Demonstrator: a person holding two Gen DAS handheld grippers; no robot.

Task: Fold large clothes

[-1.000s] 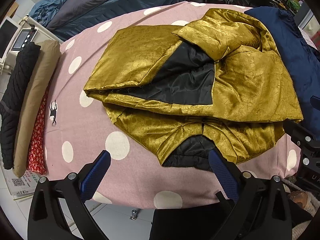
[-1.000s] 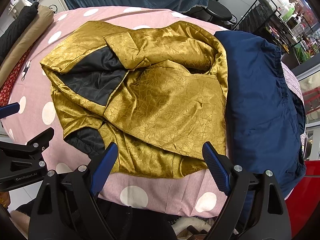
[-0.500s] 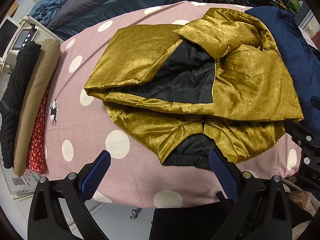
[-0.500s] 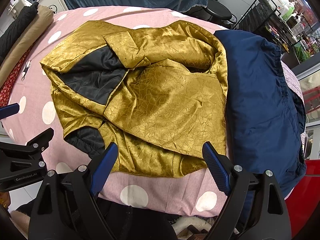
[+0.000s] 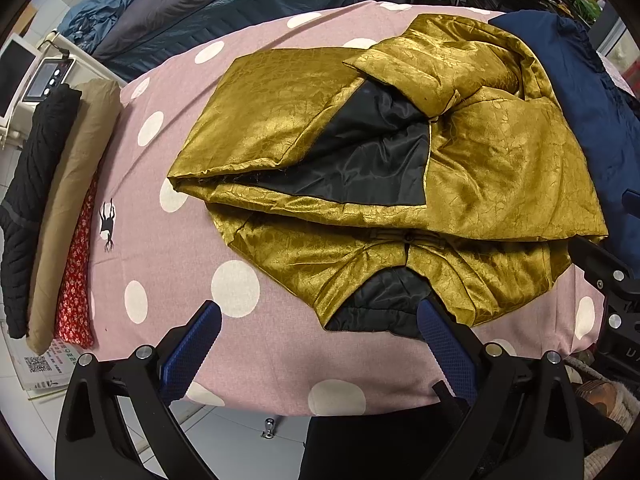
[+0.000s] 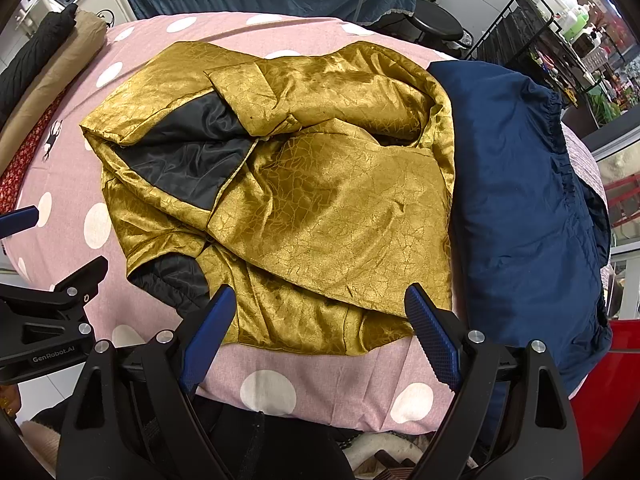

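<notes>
A gold satin jacket (image 5: 500, 160) with black lining lies partly folded on the pink polka-dot table (image 5: 160, 248). It also shows in the right wrist view (image 6: 340, 208). My left gripper (image 5: 318, 344) is open and empty, held near the table's front edge just short of the jacket's black collar opening (image 5: 384, 300). My right gripper (image 6: 320, 332) is open and empty, just above the jacket's near hem (image 6: 304, 328). Each gripper shows at the edge of the other's view.
A folded navy garment (image 6: 520, 200) lies right of the jacket. Folded black, tan and red clothes (image 5: 52, 208) are stacked along the table's left edge. A bed, a stool and a wire rack (image 6: 520, 28) stand beyond the table (image 6: 280, 384).
</notes>
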